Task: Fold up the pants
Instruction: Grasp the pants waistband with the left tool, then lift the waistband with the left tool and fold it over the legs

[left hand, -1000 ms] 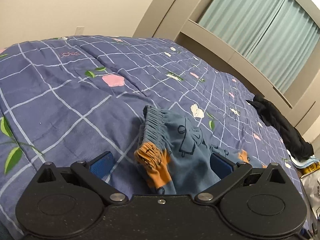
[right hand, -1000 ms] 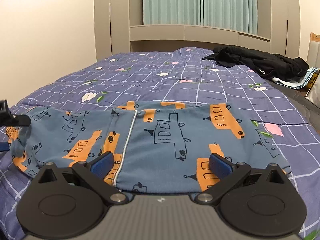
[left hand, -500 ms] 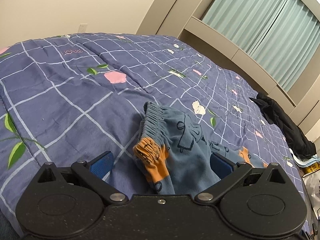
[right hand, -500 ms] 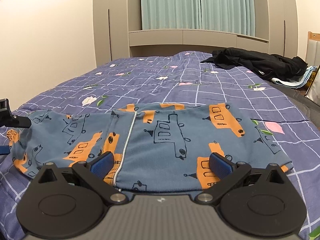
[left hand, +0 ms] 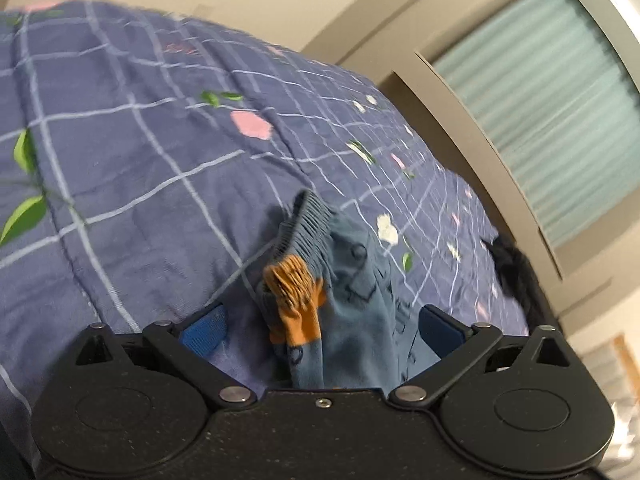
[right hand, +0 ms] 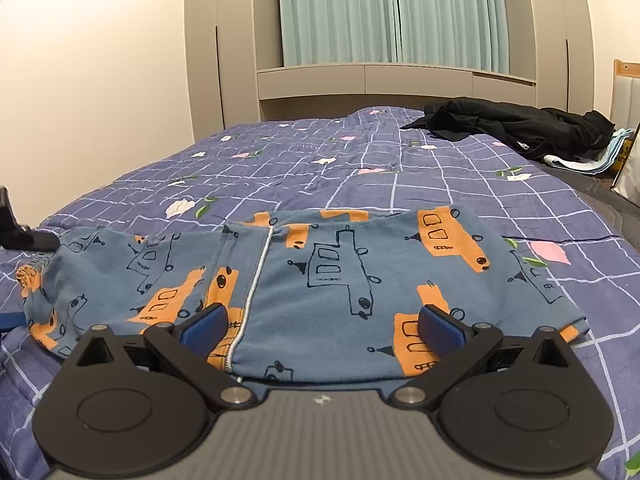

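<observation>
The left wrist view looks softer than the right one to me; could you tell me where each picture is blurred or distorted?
Left wrist view: motion blur smears the purple grid-patterned bedspread and the teal curtain, while the black left gripper stays sharp. Right wrist view: crisp throughout, the blue truck-print pants clearly drawn; fisheye bends the beige wardrobe, and the corners darken.

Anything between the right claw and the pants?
Nothing visible. The right claw stands open right at the near edge of the pants, which lie flat on the bedspread. The black garment lies far behind.
</observation>
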A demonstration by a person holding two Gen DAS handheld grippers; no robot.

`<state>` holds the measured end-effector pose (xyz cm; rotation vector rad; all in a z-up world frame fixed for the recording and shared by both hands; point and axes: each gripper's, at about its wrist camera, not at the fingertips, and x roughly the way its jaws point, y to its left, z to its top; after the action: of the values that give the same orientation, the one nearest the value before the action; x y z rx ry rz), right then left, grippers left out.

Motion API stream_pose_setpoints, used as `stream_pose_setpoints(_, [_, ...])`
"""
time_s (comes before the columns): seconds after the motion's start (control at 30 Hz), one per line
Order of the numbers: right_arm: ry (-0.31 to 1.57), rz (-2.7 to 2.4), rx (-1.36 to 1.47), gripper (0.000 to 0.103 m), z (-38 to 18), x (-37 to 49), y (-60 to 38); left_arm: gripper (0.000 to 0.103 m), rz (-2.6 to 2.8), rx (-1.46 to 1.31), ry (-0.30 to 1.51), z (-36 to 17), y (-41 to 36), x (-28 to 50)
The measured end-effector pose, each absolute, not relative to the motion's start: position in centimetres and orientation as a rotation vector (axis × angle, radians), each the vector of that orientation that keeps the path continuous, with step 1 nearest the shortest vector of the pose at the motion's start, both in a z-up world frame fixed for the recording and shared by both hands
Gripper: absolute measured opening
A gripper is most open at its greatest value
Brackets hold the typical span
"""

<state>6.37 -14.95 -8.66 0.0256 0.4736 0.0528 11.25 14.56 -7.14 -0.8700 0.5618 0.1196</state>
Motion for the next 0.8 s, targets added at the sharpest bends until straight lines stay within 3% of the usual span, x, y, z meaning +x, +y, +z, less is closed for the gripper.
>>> stream_pose_setpoints(0.1, [0.472, 0.053, 0.027, 0.103, -8.7, 6.4, -14.9, 0.089, 0.149, -0.905, 0.559, -7.1, 14.9, 11.2])
stream_pose_setpoints(0.33, [0.47, 0.055, 0.034, 0.103, -8.7, 6.3, -14.9, 0.056, 0.191, -0.922, 0.561, -7.2, 15.0, 11.1])
stream_pose_setpoints(0.5, [0.471, 0.056, 0.034, 0.103, -8.7, 6.3, -15.0, 0.045, 0.202, -0.957, 0.563, -7.5, 15.5, 11.7])
stream_pose_setpoints(0.57, [0.471, 0.057, 0.036, 0.103, -8.7, 6.3, -15.0, 0.029, 0.221, -0.944, 0.573, -7.4, 15.5, 11.9])
stream_pose_setpoints(0.67, [0.471, 0.059, 0.04, 0.103, -8.7, 6.3, -14.9, 0.021, 0.227, -0.91, 0.584, -7.0, 15.5, 12.2])
stream_pose_setpoints(0.8, [0.47, 0.06, 0.044, 0.103, -8.7, 6.3, -14.9, 0.019, 0.208, -0.841, 0.566, -5.9, 14.9, 12.2])
